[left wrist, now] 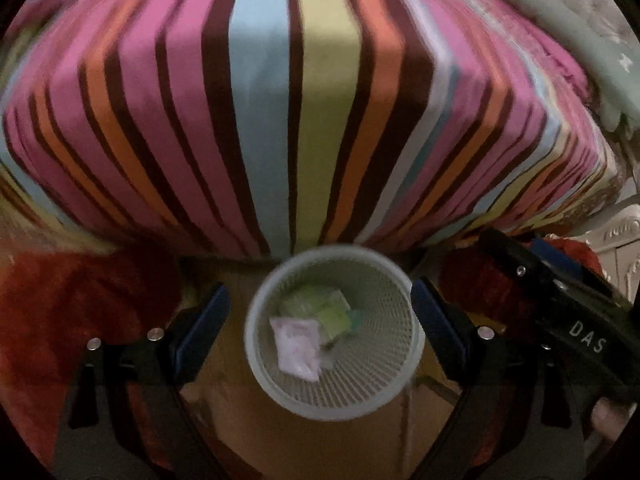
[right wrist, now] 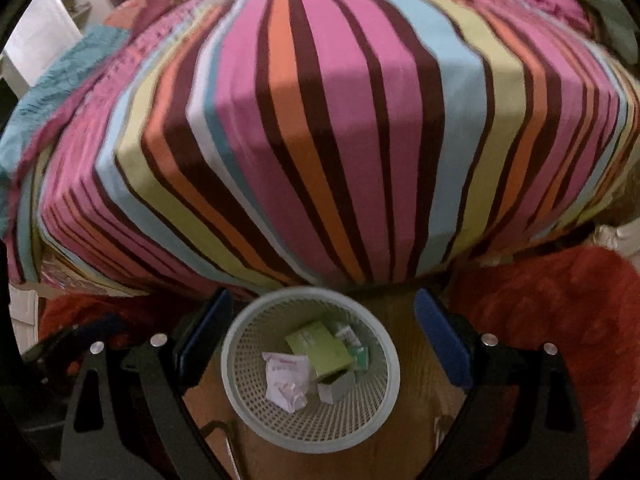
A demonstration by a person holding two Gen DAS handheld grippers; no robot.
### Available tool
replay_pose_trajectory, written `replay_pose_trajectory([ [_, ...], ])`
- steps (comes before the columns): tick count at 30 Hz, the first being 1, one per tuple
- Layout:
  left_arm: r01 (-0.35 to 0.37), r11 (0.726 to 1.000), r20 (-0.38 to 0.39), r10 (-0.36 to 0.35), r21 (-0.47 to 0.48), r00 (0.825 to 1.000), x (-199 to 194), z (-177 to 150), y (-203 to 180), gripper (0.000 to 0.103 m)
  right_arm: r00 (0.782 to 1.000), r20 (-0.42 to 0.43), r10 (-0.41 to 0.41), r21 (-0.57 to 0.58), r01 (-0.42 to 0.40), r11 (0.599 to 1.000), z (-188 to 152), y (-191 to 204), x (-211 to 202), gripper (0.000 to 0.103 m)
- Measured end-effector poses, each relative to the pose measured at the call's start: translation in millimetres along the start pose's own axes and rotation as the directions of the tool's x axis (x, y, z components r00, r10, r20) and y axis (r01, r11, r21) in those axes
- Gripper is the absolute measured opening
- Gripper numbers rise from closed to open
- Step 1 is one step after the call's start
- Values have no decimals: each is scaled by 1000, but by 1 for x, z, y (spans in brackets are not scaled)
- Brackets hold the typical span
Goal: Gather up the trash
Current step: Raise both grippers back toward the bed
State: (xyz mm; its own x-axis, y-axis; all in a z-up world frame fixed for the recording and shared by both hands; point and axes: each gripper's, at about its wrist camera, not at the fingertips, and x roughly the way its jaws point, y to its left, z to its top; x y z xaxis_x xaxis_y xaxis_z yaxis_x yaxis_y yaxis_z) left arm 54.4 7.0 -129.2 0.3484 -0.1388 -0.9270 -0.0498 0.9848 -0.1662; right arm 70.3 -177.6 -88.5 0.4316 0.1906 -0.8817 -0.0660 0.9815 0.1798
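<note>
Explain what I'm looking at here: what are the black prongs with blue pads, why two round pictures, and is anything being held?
Each round picture comes from a fisheye camera on a hand-held two-finger gripper, looking along its fingers. One shows the left gripper, the other the right gripper; the blue strips are their pads. Both stand open and hold nothing. Below them a pale mesh wastebasket stands on a wooden floor, beside a bed with a striped cover. In it lie a crumpled white wrapper, a green box and a few smaller bits. The left view is blurred.
</note>
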Motion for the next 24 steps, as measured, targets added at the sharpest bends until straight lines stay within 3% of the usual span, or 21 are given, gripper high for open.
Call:
replay_pose_trajectory([
  [5,-31,996,155,18,82,988,-39,18,-10,89,990,135,34,-33,-30,999,19,1,-26,88],
  [10,-54,992,254,23,113,967,-62,50,-14,89,950,310,38,-90,-10,996,45,4,-51,88],
  [24,-57,988,349,3,145,937,-71,153,-6,89,927,341,158,-95,-133,987,145,5,-50,88],
])
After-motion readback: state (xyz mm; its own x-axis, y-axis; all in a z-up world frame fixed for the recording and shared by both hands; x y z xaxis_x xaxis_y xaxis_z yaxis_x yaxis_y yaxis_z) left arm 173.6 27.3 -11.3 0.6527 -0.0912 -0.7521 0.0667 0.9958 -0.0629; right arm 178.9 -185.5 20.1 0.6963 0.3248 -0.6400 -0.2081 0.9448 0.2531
